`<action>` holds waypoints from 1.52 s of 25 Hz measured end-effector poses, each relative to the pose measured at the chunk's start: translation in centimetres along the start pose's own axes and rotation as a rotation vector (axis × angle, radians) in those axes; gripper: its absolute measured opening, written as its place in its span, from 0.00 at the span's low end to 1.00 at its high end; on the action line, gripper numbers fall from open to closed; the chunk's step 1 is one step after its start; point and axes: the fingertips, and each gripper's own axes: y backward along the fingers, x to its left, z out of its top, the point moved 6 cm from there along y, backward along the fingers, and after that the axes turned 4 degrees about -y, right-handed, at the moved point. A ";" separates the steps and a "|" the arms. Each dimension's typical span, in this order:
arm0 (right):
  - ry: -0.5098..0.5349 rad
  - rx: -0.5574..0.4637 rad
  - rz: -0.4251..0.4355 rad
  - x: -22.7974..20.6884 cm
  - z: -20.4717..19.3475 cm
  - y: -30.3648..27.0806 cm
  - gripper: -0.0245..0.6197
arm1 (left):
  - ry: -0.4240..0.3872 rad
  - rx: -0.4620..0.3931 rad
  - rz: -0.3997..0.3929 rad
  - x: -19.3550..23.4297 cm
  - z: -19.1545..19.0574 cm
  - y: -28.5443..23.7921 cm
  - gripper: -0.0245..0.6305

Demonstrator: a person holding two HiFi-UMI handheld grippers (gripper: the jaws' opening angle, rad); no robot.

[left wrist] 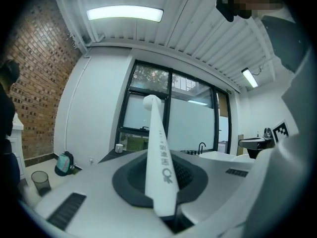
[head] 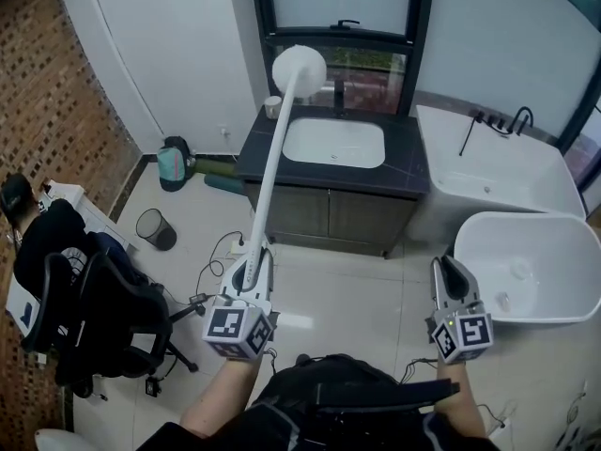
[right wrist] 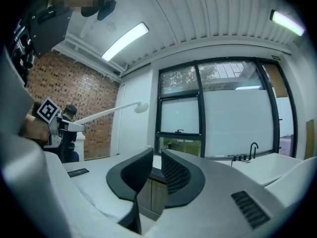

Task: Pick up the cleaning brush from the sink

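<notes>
The cleaning brush, clamped in the left gripper, is best held firmly; the narrowly parted right gripper is empty.

White wall, brick wall at left, pale tile floor. Dark-framed window above a dark cabinet. White bathtub at right, office chair and bin at left. Strip light overhead.

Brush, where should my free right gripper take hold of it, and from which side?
Take the brush along its straight middle, just beyond the left gripper, which already clamps the handle end. Come from the right, where the right gripper sits empty, jaws slightly apart. That stretch is slim and even; the round head looks too wide.
</notes>
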 end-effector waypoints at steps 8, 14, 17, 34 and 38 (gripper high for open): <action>-0.065 -0.047 -0.044 -1.2 0.8 -0.1 0.01 | -0.014 0.001 0.002 -1.2 0.2 0.2 0.09; -0.096 -0.059 -0.058 -1.1 1.7 -0.8 0.01 | -0.011 0.001 -0.002 -2.0 0.3 0.9 0.09; -0.069 -0.059 -0.071 -1.1 2.1 -1.5 0.01 | -0.011 -0.006 -0.004 -1.9 0.2 0.6 0.08; -0.103 -0.059 -0.068 0.4 2.1 -2.2 0.01 | -0.013 -0.008 -0.013 -1.3 0.6 0.0 0.08; -0.117 -0.046 -0.064 0.7 1.7 -2.4 0.01 | -0.020 -0.008 -0.012 -1.4 0.7 0.4 0.08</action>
